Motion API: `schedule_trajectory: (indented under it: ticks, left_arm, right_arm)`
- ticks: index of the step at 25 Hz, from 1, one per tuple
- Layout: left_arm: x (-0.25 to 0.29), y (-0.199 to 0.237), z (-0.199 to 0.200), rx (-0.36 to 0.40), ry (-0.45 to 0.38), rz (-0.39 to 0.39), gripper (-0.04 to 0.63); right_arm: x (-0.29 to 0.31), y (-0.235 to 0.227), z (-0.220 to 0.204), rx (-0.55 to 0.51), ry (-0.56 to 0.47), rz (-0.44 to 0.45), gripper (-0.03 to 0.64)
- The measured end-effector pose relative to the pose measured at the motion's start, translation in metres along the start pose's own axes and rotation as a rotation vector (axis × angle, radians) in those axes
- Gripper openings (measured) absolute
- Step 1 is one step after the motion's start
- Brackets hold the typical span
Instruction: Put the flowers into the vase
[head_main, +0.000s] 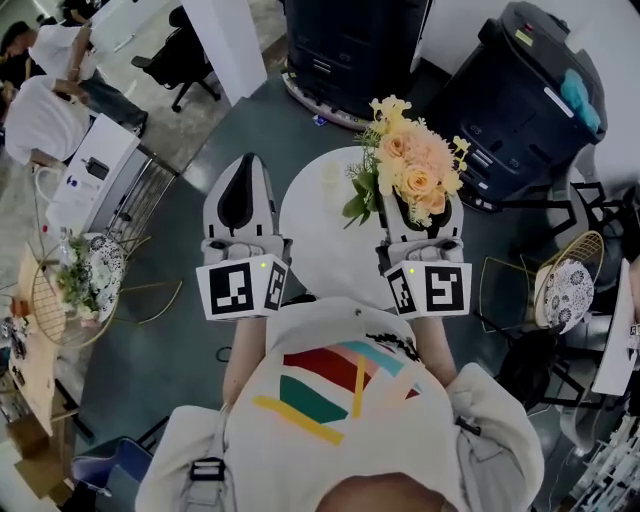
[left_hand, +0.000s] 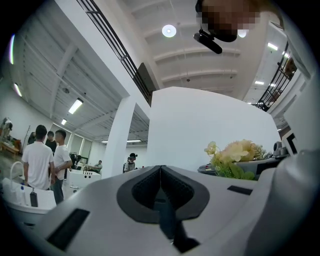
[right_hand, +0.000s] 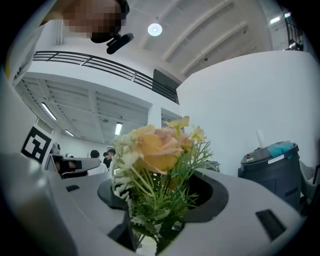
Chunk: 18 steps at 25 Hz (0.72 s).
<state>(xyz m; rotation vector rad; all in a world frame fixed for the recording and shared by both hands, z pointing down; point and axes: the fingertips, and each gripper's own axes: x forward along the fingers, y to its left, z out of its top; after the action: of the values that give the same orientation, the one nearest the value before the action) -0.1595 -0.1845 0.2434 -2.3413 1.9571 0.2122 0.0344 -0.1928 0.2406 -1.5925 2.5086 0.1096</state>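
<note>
An open-plan office, with swivel chair (head_main: 180, 52), copier (head_main: 520, 100), white pillar (left_hand: 120, 137), ceiling strip light (left_hand: 76, 105).

In the head view, the stems of the flowers (head_main: 415, 165) were hidden inside the right gripper (head_main: 421, 218), whose jaw tips were covered by blooms and leaves. The near edge of the round white table (head_main: 320, 250) was concealed by the left gripper (head_main: 243, 162), the right gripper and the person's shirt (head_main: 350, 400). A small pale object (head_main: 330, 172) on the table was too small to be identified.

In the right gripper view, the stem ends of the flowers (right_hand: 157, 150) were lost in the dark gap between the jaws.

In the left gripper view, the lower part of the flowers (left_hand: 235, 152) was hidden behind grey housing. The distant people (left_hand: 47, 160) were too small to be made out in detail.
</note>
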Motion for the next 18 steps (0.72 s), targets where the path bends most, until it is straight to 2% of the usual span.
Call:
schedule_trajectory:
  ticks: [5,12,18]
  left_arm:
    - [0.001,0.007,-0.003,-0.015,0.008,0.019,0.009]
    - [0.0,0.019,-0.019,-0.009,0.03,0.053,0.008]
    - [-0.001,0.03,-0.055,-0.012,0.113,0.082,0.009]
  right_arm:
    - [0.009,-0.003,-0.006,0.012,0.015,0.003,0.278]
    - [0.043,-0.015,0.011,-0.032,-0.066,-0.015,0.278]
    - [0.082,-0.008,0.014,-0.097,-0.129,-0.004,0.278]
